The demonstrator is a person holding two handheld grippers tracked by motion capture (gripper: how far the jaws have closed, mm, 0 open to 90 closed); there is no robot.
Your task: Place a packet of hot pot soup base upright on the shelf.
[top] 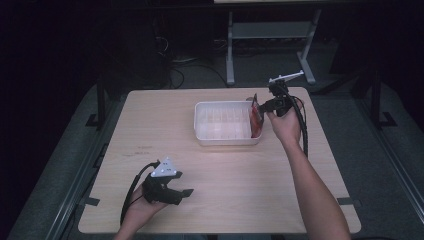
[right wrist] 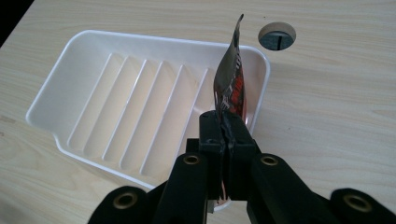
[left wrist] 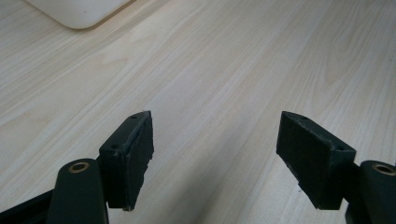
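White plastic tray (top: 226, 136) with a ribbed floor sits on the pale wooden table (top: 220, 200), toward the far right of its middle. Right gripper (top: 263, 106) is clenched on a red-and-silver foil packet (right wrist: 229, 84); the jaws pinch the packet's lower edge, and the packet stands up thin and slightly curled over the tray's right end, just inside the rim. In the right gripper view the packet rises directly in front of the closed jaws and hides part of the tray's right-hand wall. Beyond the tray's far corner, 1 round cable hole (right wrist: 277, 36) opens in the tabletop, apart from the tray.

Left gripper (top: 183, 192) rests low at the near left of the table, well apart from the tray, held in the person's left hand (top: 142, 210). Its 2 jaws stand wide apart with bare wood between them; nothing is gripped. A rounded corner of the tray shows at the top left of the left gripper view. Nothing lies on the table between the 2 grippers.

Behind the table, grey metal frame legs (top: 230, 50) stand on the dark floor.
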